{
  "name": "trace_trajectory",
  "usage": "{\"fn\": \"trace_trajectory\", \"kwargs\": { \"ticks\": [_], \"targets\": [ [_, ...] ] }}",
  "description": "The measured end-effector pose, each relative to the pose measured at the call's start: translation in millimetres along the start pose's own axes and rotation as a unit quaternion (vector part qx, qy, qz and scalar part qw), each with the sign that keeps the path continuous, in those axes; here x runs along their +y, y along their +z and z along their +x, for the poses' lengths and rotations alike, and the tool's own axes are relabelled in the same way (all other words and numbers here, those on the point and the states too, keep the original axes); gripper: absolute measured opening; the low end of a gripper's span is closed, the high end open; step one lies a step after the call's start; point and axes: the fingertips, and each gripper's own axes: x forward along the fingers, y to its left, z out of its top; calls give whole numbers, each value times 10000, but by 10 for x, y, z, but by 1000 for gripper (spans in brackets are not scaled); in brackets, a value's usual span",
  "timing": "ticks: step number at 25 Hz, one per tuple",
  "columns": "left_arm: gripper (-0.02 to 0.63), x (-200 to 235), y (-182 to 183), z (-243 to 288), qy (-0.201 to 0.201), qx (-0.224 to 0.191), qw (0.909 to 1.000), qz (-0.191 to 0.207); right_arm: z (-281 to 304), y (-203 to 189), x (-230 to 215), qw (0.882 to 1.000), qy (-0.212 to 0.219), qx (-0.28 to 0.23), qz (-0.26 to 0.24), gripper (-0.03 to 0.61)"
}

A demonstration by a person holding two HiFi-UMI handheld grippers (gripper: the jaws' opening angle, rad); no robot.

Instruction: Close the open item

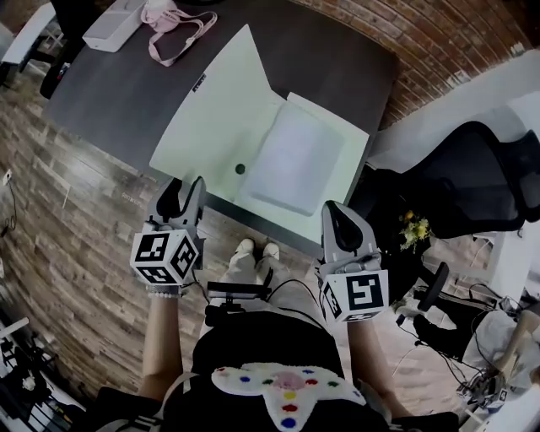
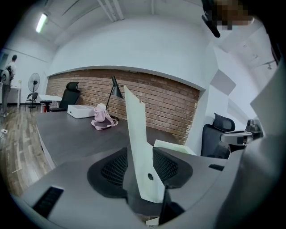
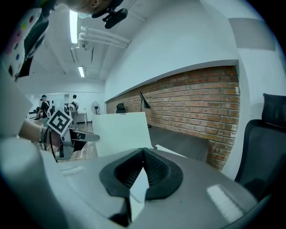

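A pale green folder [image 1: 221,126] lies open on the dark table [image 1: 126,93], with a stack of white sheets [image 1: 297,160] in its right half. My left gripper [image 1: 187,189] is at the folder's near left edge. In the left gripper view the folder's cover [image 2: 136,134] stands upright between the jaws of the left gripper [image 2: 139,167], which are wide apart and do not press on it. My right gripper [image 1: 334,211] is at the folder's near right corner. The right gripper [image 3: 143,172] is shut on a thin pale edge of the folder [image 3: 139,185].
A pink bag [image 1: 173,25] and a white box [image 1: 114,25] sit at the table's far side, with a desk lamp [image 2: 115,87] behind them. A black office chair [image 1: 481,177] stands to the right. The person's legs and shoes [image 1: 253,250] are below the table's near edge.
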Motion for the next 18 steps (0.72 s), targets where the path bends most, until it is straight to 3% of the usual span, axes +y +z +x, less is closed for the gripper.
{"fn": "trace_trajectory", "kwargs": {
  "ticks": [9, 13, 18],
  "targets": [
    [133, -141, 67, 60, -203, 3, 9993, 315, -29, -316, -238, 9979, -568, 214, 242, 8],
    [108, -234, 96, 67, -279, 31, 9983, 513, -61, -546, -347, 9948, -735, 475, 521, 111],
    [74, -344, 130, 72, -356, 46, 9966, 742, -88, -848, -425, 9902, -836, 788, 792, 160]
  ]
}}
